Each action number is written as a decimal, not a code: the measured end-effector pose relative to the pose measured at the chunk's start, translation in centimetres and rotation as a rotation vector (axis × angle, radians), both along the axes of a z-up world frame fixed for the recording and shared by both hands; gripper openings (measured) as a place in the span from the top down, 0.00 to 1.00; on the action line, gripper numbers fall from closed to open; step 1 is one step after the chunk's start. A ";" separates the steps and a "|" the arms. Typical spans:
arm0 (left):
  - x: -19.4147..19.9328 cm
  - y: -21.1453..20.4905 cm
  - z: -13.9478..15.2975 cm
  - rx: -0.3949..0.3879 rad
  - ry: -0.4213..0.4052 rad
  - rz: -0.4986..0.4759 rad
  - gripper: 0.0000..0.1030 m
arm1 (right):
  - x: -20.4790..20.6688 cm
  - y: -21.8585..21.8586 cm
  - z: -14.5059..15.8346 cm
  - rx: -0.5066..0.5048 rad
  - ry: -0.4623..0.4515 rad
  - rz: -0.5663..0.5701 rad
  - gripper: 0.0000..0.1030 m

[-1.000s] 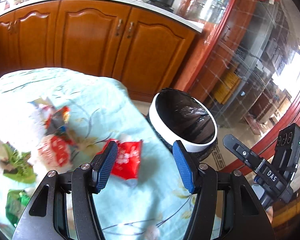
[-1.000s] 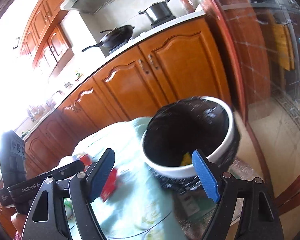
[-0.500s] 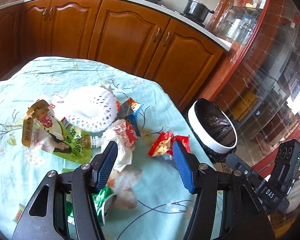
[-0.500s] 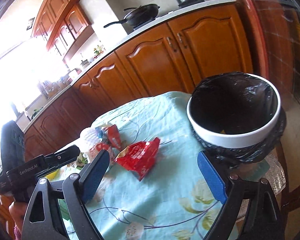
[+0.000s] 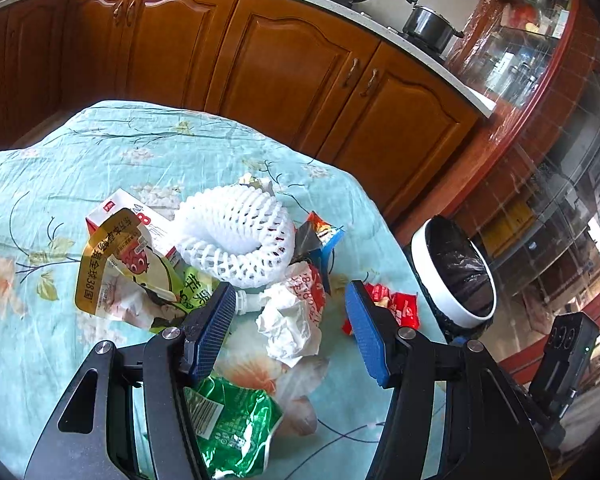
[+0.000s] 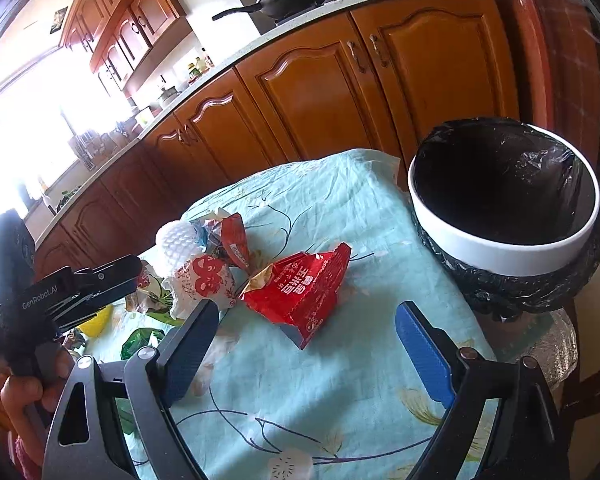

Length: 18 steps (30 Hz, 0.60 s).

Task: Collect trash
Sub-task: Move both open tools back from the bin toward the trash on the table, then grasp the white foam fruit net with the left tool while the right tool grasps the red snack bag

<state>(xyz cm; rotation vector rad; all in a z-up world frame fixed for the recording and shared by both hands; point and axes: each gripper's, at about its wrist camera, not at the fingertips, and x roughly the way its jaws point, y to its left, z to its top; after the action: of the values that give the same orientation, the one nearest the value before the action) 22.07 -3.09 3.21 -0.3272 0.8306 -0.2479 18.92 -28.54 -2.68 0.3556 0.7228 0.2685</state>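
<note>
Trash is heaped on a table with a light-blue flowered cloth [image 5: 60, 160]: a white foam net [image 5: 236, 236], a gold-green pouch [image 5: 120, 272], a crumpled white-red wrapper [image 5: 296, 312], a green wrapper [image 5: 228, 420] and a red snack bag [image 6: 300, 292]. My left gripper [image 5: 288, 308] hovers open over the crumpled wrapper without touching it. My right gripper [image 6: 308, 316] stands wide open just short of the red snack bag, nothing between its pads. A white-rimmed bin with a black liner [image 6: 500, 256] stands off the table's right corner.
Wooden kitchen cabinets [image 5: 284, 80] run behind the table, with a pan and a pot on the counter. A hand [image 6: 24, 388] holds the left gripper's body at the right wrist view's left edge. Glass-fronted shelves [image 5: 560, 200] stand beyond the bin [image 5: 456, 276].
Both views have swung from the bin toward the trash pile, which now sits in front of both grippers. The right jaws have spread a little wider.
</note>
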 end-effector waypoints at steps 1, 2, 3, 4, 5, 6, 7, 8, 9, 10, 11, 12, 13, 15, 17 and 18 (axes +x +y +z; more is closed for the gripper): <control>0.4 0.1 0.0 0.001 0.007 0.003 0.44 | 0.3 0.0 -0.2 0.010 0.009 0.001 0.11; 0.8 0.1 -0.1 0.006 0.014 0.005 0.44 | 0.6 0.0 -0.3 0.013 0.019 0.001 0.12; 1.2 0.0 -0.1 0.011 0.021 0.006 0.44 | 0.9 0.0 -0.5 0.016 0.027 0.001 0.12; 1.6 0.0 -0.2 0.016 0.027 0.007 0.44 | 1.2 0.1 -0.6 0.020 0.032 0.003 0.12; 2.0 0.0 -0.3 0.018 0.034 0.006 0.44 | 1.5 0.1 -0.7 0.024 0.036 0.004 0.12; 2.4 -0.1 -0.4 0.020 0.041 0.006 0.44 | 1.7 0.2 -0.8 0.024 0.040 0.006 0.13; 2.7 -0.1 -0.5 0.023 0.045 0.004 0.44 | 2.0 0.3 -0.8 0.023 0.043 0.009 0.14; 3.0 -0.2 -0.6 0.031 0.048 0.005 0.44 | 2.2 0.4 -0.9 0.021 0.047 0.013 0.16; 3.3 -0.3 -0.6 0.039 0.050 0.008 0.44 | 2.5 0.5 -0.9 0.019 0.050 0.014 0.19; 3.5 -0.4 -0.8 0.045 0.051 0.008 0.44 | 2.8 0.6 -1.0 0.015 0.055 0.015 0.20; 3.7 -0.5 -0.9 0.052 0.055 0.007 0.44 | 3.1 0.7 -1.1 0.011 0.061 0.015 0.21; 4.0 -0.6 -1.0 0.059 0.061 0.005 0.45 | 3.4 0.8 -1.3 0.008 0.068 0.014 0.22; 4.2 -0.6 -1.2 0.061 0.066 0.001 0.46 | 3.6 0.9 -1.5 0.006 0.077 0.012 0.25; 4.4 -0.7 -1.5 0.071 0.073 -0.002 0.53 | 4.2 0.9 -1.9 0.005 0.099 0.007 0.29; 4.6 -0.9 -1.7 0.077 0.081 -0.015 0.73 | 4.6 0.9 -2.4 0.014 0.114 0.006 0.36; 4.6 -1.0 -1.8 0.080 0.083 -0.025 0.86 | 4.8 0.8 -2.6 0.018 0.119 0.007 0.43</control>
<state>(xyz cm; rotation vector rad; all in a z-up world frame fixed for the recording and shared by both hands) 26.63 -4.10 1.36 -0.2536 0.9242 -0.2244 23.69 -27.69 -5.27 0.3886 0.8388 0.2625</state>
